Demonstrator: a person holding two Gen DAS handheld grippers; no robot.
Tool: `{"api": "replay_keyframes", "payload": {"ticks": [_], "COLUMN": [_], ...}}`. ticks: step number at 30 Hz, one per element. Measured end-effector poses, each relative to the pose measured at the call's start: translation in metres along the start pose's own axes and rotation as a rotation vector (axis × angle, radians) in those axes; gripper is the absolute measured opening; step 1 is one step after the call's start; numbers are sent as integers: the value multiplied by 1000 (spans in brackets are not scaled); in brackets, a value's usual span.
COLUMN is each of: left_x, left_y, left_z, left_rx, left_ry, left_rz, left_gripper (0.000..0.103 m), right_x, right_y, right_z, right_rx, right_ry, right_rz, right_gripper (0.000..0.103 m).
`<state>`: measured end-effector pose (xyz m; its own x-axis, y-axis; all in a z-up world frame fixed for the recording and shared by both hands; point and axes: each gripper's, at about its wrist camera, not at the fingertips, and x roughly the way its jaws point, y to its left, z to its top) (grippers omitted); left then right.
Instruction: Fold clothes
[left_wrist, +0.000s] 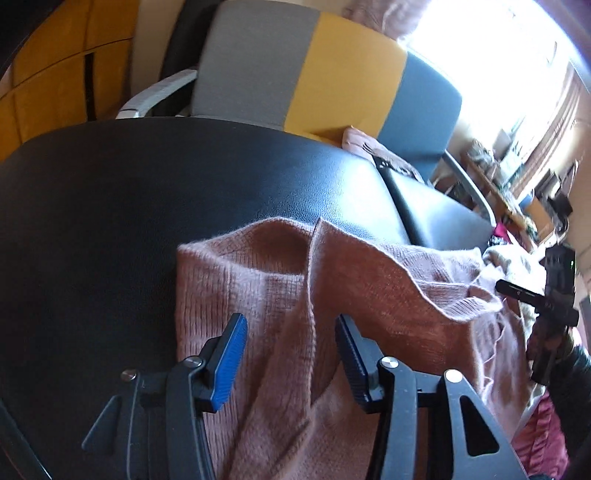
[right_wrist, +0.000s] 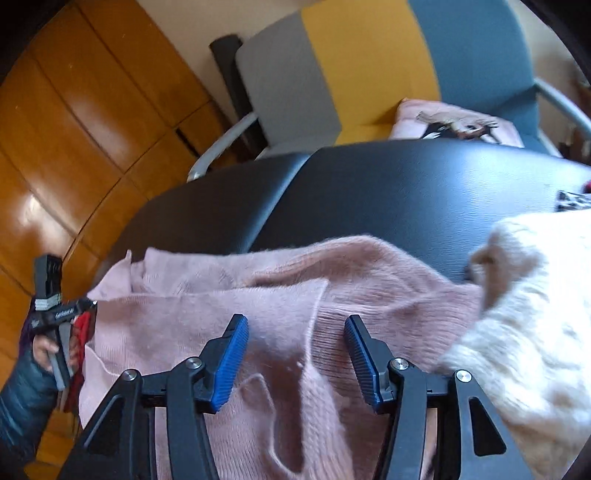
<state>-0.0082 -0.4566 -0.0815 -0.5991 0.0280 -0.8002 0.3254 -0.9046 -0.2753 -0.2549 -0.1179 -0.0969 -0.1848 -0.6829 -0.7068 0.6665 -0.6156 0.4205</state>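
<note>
Currently both claws are sitting released over the fuzzy pink knit sweater (left_wrist: 369, 280), which is lying rumpled on the black padded leather-look bench (left_wrist: 147, 206), filling the lower middle of both wrist views. The left gripper (left_wrist: 291, 354) is hanging with its blue-padded jaws apart and a raised pink seam between them, pads not pressing on it. The right gripper (right_wrist: 295, 354) is likewise standing released, pink knit and a thin seam line under the gap, nothing pinched. A fluffy cream sweater (right_wrist: 524, 332) is overlapping the pink one at the right of the right wrist view. In the upper part of the frames a grey, yellow and blue striped chair (right_wrist: 369, 66) is holding a folded pink printed garment (right_wrist: 454, 125), probably one already done. Judging by the bunched layers, a fold on the pink sweater is in hand but not finished; edges are looking uneven. Next move is probably calling for picking new grab points on an outer edge or sleeve, clamping both claws, and carrying cloth across without dragging the cream one along.
</note>
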Motion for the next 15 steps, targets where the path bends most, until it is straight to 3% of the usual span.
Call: {"api": "replay_keyframes", "payload": {"ticks": [4, 6, 7, 8, 9, 12, 15], "left_x": [7, 13, 15, 16, 17, 8, -14], "left_y": [-8, -11, -13, -15, -16, -13, -5], "left_z": [17, 23, 24, 24, 25, 24, 21], "left_rx": [7, 12, 13, 13, 13, -29, -76], "left_ry": [17, 43, 48, 50, 51, -1, -91], "left_rz": [-43, -82, -79, -69, -58, -71, -115], "left_gripper": [50, 48, 44, 30, 9, 2, 1], "right_x": [7, 7, 6, 4, 2, -9, -29], "right_y": [3, 6, 9, 11, 14, 22, 31], "right_z": [6, 7, 6, 5, 4, 3, 4], "right_rx": [-41, -64, -80, -96, -110, -142, -163], "right_ry": [22, 28, 30, 30, 25, -8, -64], "right_rz": [9, 0, -8, -19, -32, -73, -91], "right_gripper": [50, 30, 25, 14, 7, 4, 3]}}
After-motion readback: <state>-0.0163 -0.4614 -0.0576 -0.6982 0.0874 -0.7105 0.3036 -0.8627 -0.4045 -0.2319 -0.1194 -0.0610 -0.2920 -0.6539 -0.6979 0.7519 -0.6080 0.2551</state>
